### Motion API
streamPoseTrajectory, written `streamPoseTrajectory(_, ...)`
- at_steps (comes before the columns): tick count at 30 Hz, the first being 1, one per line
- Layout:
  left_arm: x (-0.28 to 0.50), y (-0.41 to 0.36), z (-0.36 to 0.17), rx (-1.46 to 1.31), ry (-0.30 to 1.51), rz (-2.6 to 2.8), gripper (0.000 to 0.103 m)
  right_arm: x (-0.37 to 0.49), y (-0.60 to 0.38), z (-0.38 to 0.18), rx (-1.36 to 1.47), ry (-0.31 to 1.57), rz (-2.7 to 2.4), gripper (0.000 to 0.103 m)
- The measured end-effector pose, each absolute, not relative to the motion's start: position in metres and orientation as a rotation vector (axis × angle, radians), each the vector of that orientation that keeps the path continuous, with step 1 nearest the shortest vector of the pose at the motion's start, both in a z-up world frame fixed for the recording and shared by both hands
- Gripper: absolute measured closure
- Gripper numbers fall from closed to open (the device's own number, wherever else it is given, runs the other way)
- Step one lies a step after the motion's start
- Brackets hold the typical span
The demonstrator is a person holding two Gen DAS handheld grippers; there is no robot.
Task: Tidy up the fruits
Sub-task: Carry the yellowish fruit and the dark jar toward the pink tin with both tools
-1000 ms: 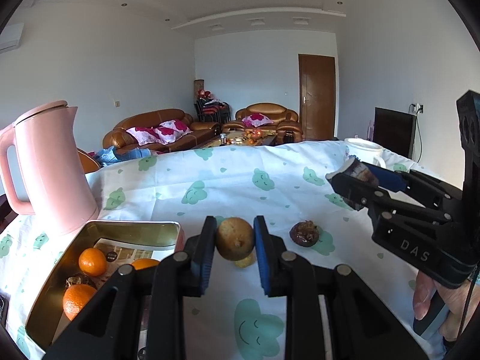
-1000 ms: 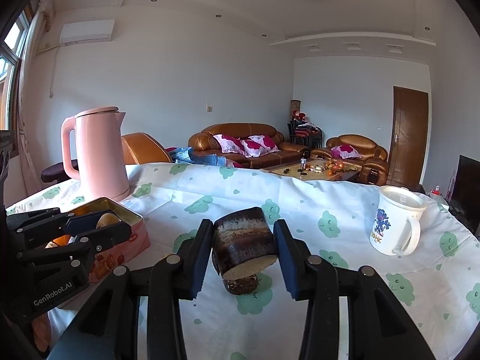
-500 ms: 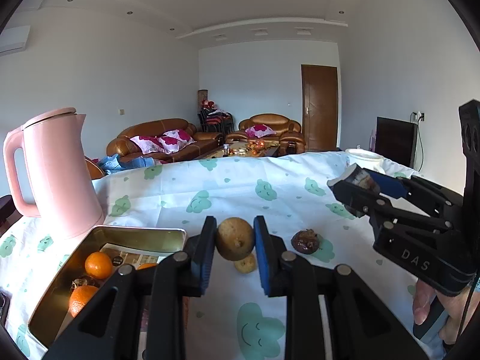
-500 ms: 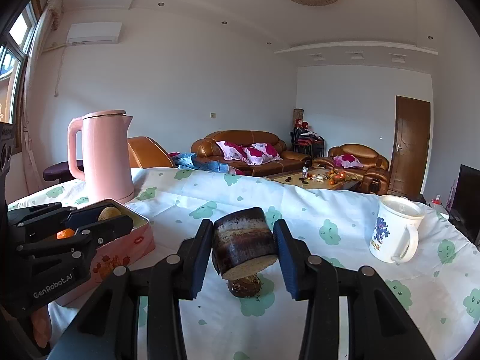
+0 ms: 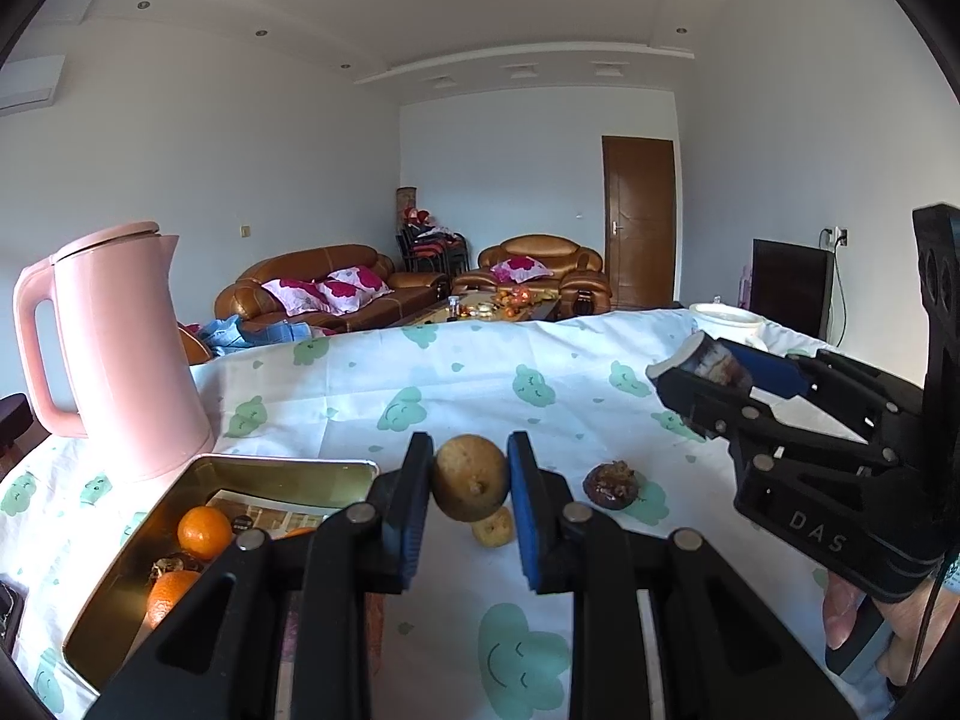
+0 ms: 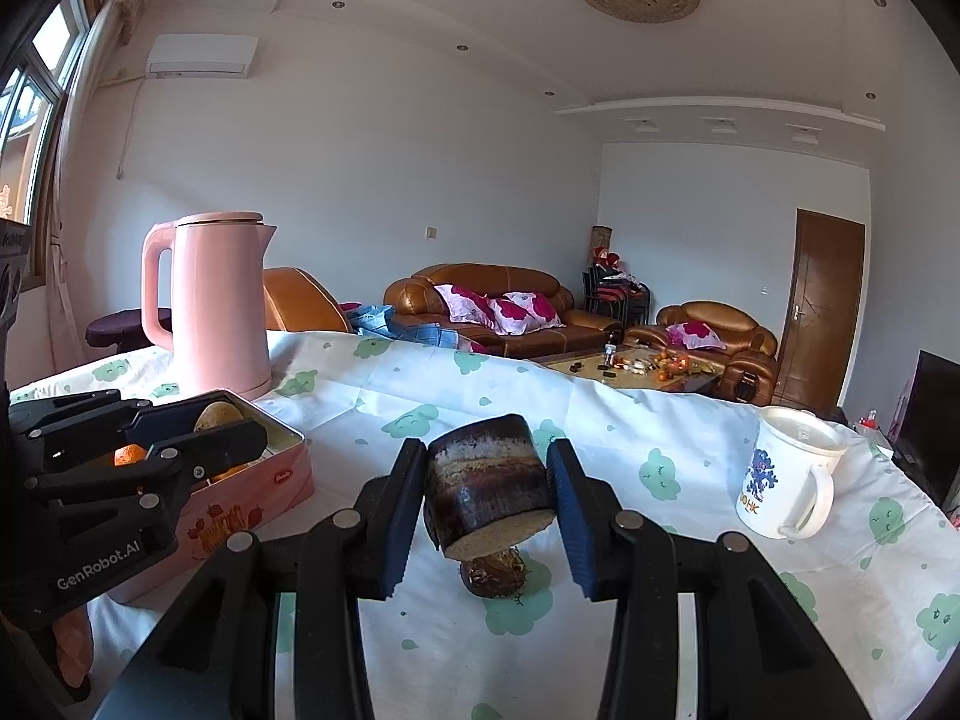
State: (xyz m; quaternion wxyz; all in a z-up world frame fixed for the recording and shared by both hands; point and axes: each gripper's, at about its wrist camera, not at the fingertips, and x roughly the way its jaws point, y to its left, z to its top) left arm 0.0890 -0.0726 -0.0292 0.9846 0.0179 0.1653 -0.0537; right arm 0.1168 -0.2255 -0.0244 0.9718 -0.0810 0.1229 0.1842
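My left gripper (image 5: 470, 480) is shut on a round yellow-brown fruit (image 5: 470, 476), held in the air just right of the open tin (image 5: 288, 465). The tin holds oranges (image 5: 204, 531) and a dark fruit. A small yellow fruit (image 5: 493, 528) and a dark wrinkled fruit (image 5: 612, 485) lie on the cloth. My right gripper (image 6: 489, 492) is shut on a dark cylindrical chunk (image 6: 487, 477) with a pale cut end, above the wrinkled fruit (image 6: 493, 576). In the right wrist view the left gripper (image 6: 207, 429) hangs by the tin (image 6: 252, 510).
A tall pink kettle (image 5: 120, 348) stands behind the tin at the left. A white mug (image 6: 786, 480) with a blue print stands at the right on the cloud-patterned tablecloth (image 6: 660, 630). A hand (image 5: 888, 630) holds the right gripper's handle. Sofas and a door lie beyond.
Both grippers keep their hold on the same things. The table has slid slightly lower in both views; nothing was picked up or let go.
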Motion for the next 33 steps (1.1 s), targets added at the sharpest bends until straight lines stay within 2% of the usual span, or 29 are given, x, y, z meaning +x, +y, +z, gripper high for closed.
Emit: streamPoseTrajectory(33, 0.079, -0.06, -0.027, 0.039, 0.338, -0.124, 0.077, 0.13, -0.208, -0.027, -0.176, 0.333, 0.389, 0.059)
